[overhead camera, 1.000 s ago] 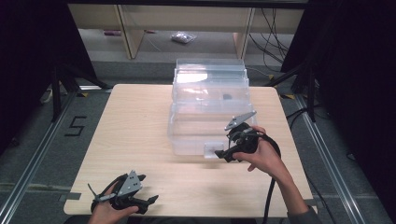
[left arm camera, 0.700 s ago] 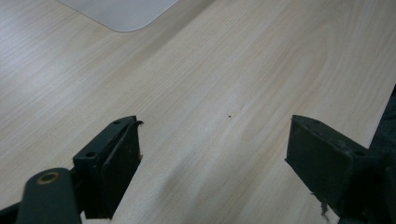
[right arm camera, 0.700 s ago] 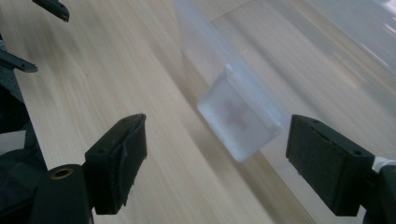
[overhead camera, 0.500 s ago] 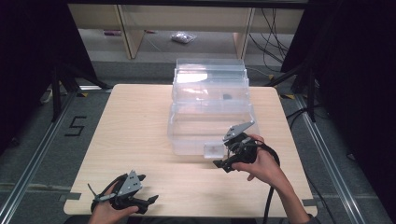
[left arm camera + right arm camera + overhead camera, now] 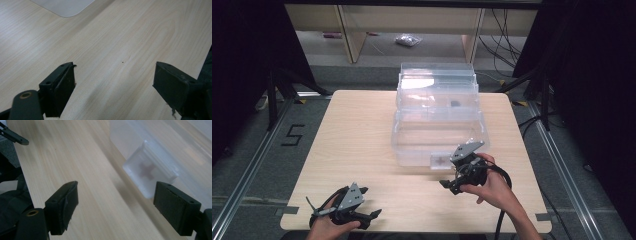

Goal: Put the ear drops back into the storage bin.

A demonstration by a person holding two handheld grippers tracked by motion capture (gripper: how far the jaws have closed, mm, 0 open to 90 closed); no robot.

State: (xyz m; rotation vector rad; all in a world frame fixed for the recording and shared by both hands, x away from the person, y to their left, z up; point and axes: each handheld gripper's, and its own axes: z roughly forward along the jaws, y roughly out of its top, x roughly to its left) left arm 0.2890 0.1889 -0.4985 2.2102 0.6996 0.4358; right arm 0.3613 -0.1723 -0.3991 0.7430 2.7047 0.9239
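A clear plastic box (image 5: pixel 438 127) with a lid stands on the wooden table (image 5: pixel 357 140), right of centre. Its translucent latch (image 5: pixel 439 161) faces the near edge. My right gripper (image 5: pixel 448 186) hovers just in front of the box's near right corner, open and holding nothing. In the right gripper view the latch (image 5: pixel 150 173) lies ahead and to the right of the wide-apart jaws of my right gripper (image 5: pixel 115 195). My left gripper (image 5: pixel 372 202) rests at the near left edge, open. In the left gripper view, my left gripper (image 5: pixel 117 75) has bare wood between its fingers.
A small dark item (image 5: pixel 455 104) shows inside the box toward its back. The table's rounded corner (image 5: pixel 65 15) lies beyond the left gripper, with grey floor past it. Shelving and cables stand behind the table. Bare wood stretches across the table's left half.
My right gripper has moved toward the near edge, away from the box's front right corner. The left gripper has stayed still.
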